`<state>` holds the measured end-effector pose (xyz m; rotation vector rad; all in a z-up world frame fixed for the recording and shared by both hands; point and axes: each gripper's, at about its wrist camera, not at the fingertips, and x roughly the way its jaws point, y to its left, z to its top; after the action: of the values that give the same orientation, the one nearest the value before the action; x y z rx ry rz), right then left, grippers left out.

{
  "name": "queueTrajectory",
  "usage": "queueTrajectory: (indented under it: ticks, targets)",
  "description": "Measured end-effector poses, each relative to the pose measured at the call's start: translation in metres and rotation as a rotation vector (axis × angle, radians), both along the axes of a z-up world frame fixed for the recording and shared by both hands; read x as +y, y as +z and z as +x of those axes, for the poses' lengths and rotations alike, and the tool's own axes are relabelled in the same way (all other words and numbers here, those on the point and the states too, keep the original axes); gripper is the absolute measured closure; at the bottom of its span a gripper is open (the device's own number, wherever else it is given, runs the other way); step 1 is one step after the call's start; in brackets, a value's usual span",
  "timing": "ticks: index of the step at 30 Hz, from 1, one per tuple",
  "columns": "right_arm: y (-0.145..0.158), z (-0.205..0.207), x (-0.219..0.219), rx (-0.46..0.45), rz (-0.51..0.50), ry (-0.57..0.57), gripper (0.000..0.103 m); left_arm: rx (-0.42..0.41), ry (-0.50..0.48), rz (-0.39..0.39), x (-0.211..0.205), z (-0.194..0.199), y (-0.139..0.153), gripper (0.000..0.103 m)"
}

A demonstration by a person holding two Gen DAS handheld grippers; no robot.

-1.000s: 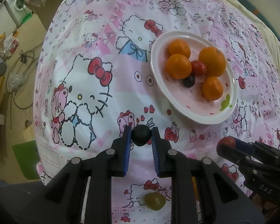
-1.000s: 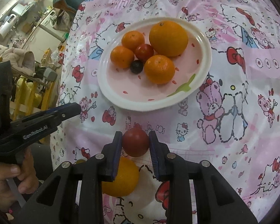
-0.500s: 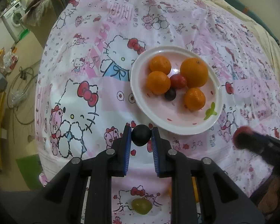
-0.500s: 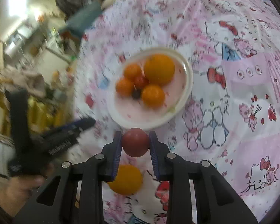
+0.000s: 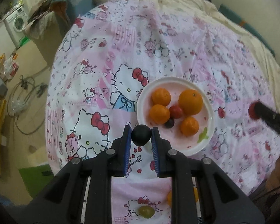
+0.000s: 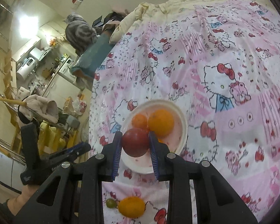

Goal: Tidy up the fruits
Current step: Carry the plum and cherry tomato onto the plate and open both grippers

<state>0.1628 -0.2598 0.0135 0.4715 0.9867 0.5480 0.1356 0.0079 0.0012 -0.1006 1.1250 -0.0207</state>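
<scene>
In the left wrist view, you are holding the left gripper [image 5: 141,137] closed on a dark grape [image 5: 141,135]; both blue pads are pressing its sides, and it is hanging in the air just short of the near-left rim of the white plate [image 5: 209,141]. The plate is sitting on a pink cartoon-print bedcover [image 5: 106,59]. Moving rightward across the plate, it is carrying three small oranges, the nearest of them [image 5: 189,126] by the green leaf mark, a larger orange [image 5: 190,102], a red plum [image 5: 175,111] in the middle and a second dark grape [image 5: 169,123] at the near side. Below the gripper, a green grape [image 5: 146,211] is lying on the cover, and an orange fruit [image 5: 195,197] is showing only partly behind the right finger. At the far right edge, the other tool is appearing blurred with something red at its tip.

In the right wrist view, your hand is gripping the left tool at the lower left. To its right, you are keeping the right gripper [image 6: 135,145] clamped on a red plum [image 6: 135,142], held in the air over the near part of the plate [image 6: 183,130]. A yellow-orange fruit [image 6: 131,206] and the green grape [image 6: 111,203] are lying just beside each other on the cover below.
</scene>
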Motion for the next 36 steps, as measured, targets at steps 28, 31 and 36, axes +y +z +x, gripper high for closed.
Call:
queueTrajectory:
  ticks: [28,31,36]
  targets:
    - [-0.094,0.046,0.02,0.226,-0.187,0.03,0.072,0.124,-0.181,0.003,-0.07,0.042,-0.076,0.085]
    - [-0.093,0.045,0.019,0.223,-0.185,0.03,0.072,0.126,-0.174,0.005,-0.07,0.044,-0.078,0.085]
    - [-0.091,0.044,0.021,0.221,-0.181,0.034,0.071,0.122,-0.178,0.013,-0.07,0.044,-0.078,0.084]
